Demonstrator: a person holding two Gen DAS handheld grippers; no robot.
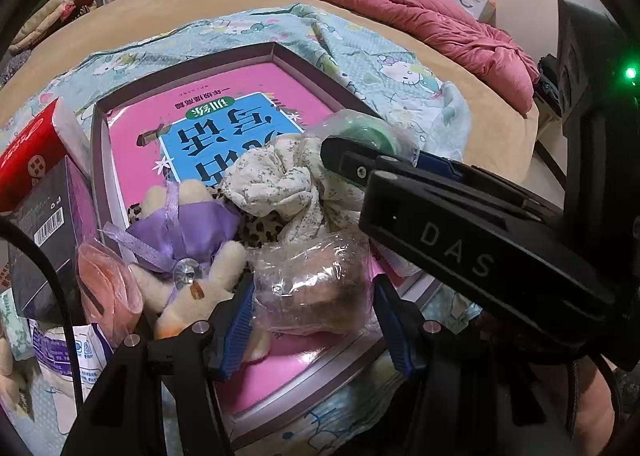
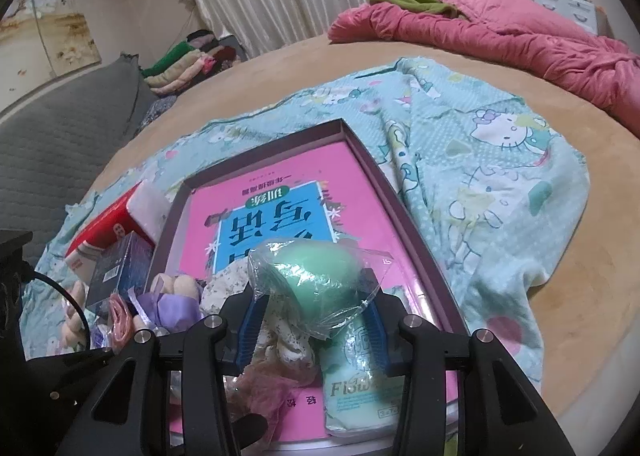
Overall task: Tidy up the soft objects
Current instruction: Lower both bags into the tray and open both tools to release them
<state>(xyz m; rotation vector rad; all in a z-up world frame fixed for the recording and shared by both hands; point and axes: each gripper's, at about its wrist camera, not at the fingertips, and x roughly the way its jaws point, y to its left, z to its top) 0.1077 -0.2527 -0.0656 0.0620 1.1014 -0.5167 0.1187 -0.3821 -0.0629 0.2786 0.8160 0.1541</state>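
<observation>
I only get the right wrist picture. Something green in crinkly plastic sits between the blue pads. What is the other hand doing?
Observer: The left gripper has its own bag, clear plastic with something pale brown inside, between its pads.
Operator: Is that bag in the box too?
Observer: Yes, it sits over the near end of the box, on the pink book.
Operator: What is beside it?
Observer: A cream plush toy with a purple ribbon lies just left of it.
Operator: And my green thing?
Observer: From the left view, the right gripper holds the green item above a floral cloth.
</observation>
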